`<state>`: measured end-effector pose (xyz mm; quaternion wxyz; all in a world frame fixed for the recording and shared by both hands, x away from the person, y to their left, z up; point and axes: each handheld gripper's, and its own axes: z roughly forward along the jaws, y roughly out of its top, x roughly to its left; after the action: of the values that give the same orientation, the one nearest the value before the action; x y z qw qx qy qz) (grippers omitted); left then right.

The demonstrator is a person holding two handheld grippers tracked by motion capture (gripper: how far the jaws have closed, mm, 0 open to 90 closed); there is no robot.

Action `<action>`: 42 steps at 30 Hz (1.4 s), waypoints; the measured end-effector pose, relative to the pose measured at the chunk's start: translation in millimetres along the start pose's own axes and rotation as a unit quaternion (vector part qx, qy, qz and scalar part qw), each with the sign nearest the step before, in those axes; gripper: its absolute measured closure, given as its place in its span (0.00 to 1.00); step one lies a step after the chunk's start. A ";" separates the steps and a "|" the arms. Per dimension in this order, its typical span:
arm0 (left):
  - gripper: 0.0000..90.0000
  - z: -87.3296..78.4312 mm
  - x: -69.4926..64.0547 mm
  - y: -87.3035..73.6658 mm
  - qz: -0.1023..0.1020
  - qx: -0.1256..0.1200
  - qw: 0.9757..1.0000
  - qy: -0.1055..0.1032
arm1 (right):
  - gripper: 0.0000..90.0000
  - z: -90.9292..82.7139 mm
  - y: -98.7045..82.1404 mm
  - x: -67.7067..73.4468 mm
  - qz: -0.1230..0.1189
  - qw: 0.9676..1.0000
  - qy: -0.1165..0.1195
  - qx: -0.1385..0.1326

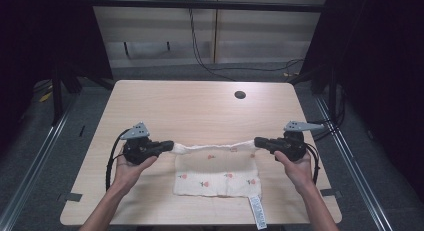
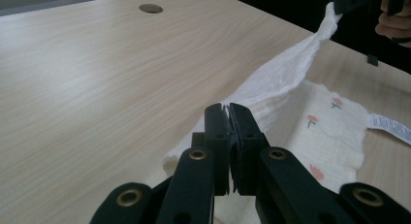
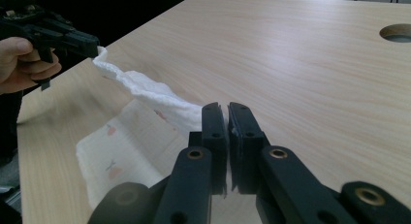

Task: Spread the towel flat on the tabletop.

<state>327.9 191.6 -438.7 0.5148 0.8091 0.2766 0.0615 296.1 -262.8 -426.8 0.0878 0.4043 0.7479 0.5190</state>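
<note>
Near the table's [image 1: 150,98] front edge, the left gripper [image 1: 170,146] and right gripper [image 1: 257,141] each stood clamped on a far corner of the flowered cloth [image 1: 216,178], its far edge lifted taut, seemingly mid-fold; next, both should carry that edge evenly toward the front hem

The cloth [image 1: 216,173] is white with little pink flowers. Its tag [image 1: 257,211] is white. The table [image 1: 200,108] is light wood. Both grippers [image 1: 169,146] [image 1: 258,141] are black.
</note>
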 end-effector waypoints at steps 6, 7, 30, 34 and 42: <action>0.97 -4.7 -9.3 -10.2 0.005 0.011 1.000 -0.003 | 0.96 -6.6 -8.9 10.2 -0.003 1.000 0.005 0.011; 0.97 -4.6 -10.4 -12.4 0.006 0.016 1.000 -0.005 | 0.96 -7.2 -10.5 12.1 -0.007 1.000 0.003 0.015; 0.91 9.8 -29.8 -49.1 0.011 0.104 0.994 -0.040 | 0.87 2.9 -57.4 19.6 0.001 0.996 -0.008 0.088; 0.91 8.9 -30.2 -49.1 0.008 0.101 0.994 -0.041 | 0.88 4.7 -58.1 21.7 -0.002 0.996 -0.006 0.093; 0.83 3.0 -31.0 -45.7 -0.001 0.090 0.995 -0.051 | 0.84 4.6 -66.5 27.6 -0.001 0.994 -0.014 0.107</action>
<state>285.4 187.9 -473.9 0.4535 0.8539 0.2552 -0.0050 246.3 -249.2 -477.2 0.0547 0.4177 0.7984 0.4302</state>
